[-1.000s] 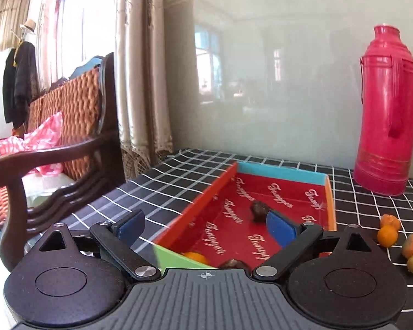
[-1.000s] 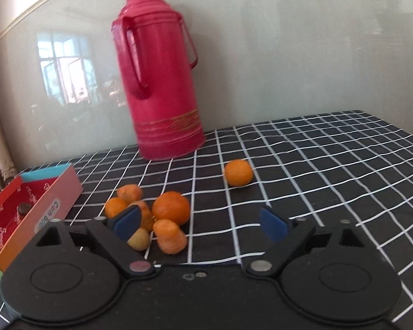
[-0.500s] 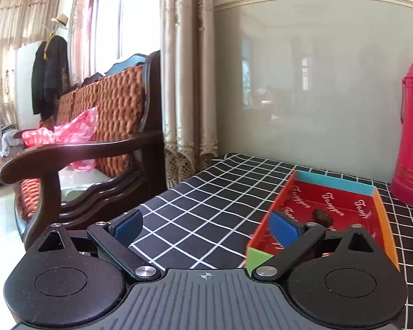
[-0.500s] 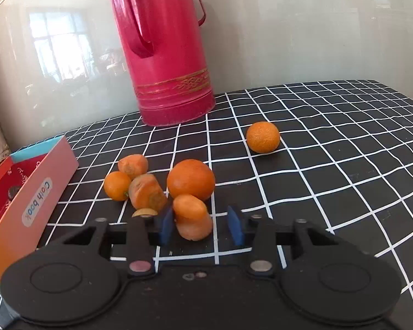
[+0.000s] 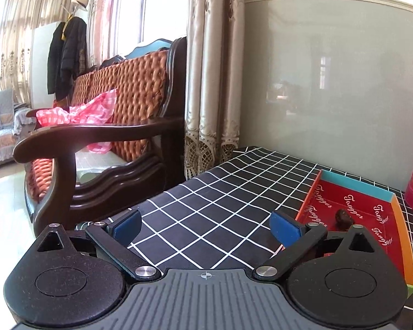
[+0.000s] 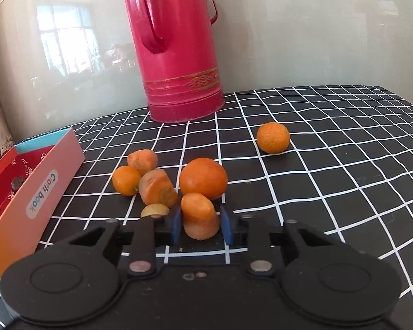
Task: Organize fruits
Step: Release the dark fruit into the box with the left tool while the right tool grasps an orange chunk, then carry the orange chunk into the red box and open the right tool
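Left wrist view: the left gripper [image 5: 205,227] has swung away from the red tray [image 5: 402,221], jaws opening over bare tablecloth [image 5: 206,192], nothing between them. Right wrist view: the right gripper [image 6: 200,224] has just clamped onto the carrot chunk [image 6: 199,216] on the cloth; lifting to the tray looks next.

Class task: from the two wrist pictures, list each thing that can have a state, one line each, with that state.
right gripper: shut on the carrot chunk.
carrot chunk: standing on end on the table, clamped between the blue pads.
left gripper: jaws opening, nothing between them.
box: open-topped, holding a dark fruit.
flask: upright, handle up.
lone orange: lying apart from the pile.
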Tool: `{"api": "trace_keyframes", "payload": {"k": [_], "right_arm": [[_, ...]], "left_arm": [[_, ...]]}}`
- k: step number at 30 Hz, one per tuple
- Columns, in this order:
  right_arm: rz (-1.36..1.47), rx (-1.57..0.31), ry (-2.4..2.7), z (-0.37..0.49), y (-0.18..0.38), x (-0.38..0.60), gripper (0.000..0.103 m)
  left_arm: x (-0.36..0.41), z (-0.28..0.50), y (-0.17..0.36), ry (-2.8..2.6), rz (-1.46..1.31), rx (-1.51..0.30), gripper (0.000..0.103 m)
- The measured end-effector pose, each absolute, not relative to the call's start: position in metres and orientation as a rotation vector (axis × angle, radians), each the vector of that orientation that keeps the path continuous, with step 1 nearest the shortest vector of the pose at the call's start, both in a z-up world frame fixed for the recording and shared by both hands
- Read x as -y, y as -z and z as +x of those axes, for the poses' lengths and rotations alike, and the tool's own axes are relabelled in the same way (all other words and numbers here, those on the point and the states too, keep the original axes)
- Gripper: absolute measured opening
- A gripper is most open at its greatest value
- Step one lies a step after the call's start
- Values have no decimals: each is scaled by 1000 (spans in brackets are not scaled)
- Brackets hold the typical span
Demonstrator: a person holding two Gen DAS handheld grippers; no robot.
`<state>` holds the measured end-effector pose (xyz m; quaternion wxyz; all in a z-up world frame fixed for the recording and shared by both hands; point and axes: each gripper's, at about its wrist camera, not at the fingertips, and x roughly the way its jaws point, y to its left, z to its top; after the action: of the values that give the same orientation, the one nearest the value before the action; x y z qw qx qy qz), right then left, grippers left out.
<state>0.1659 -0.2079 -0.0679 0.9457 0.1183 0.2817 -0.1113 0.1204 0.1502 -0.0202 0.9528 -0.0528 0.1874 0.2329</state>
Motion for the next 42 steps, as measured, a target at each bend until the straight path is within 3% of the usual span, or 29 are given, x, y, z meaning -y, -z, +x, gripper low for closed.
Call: {"api": "trace_keyframes", "payload": {"k": [12, 31, 36, 38, 42], "right_arm": [[207, -411, 0, 149, 37, 169, 22], [85, -444, -385, 157, 33, 65, 23], [101, -414, -380, 150, 31, 70, 44], [122, -374, -343, 145, 27, 76, 63], [151, -321, -242, 138, 19, 96, 75]], "left_arm": [[-172, 104, 7, -476, -167, -380, 99], [-202, 93, 28, -568, -201, -425, 100], [-196, 94, 28, -553, -189, -424, 100], [-192, 95, 27, -546, -182, -421, 100], [-185, 96, 25, -531, -167, -417, 100]]}}
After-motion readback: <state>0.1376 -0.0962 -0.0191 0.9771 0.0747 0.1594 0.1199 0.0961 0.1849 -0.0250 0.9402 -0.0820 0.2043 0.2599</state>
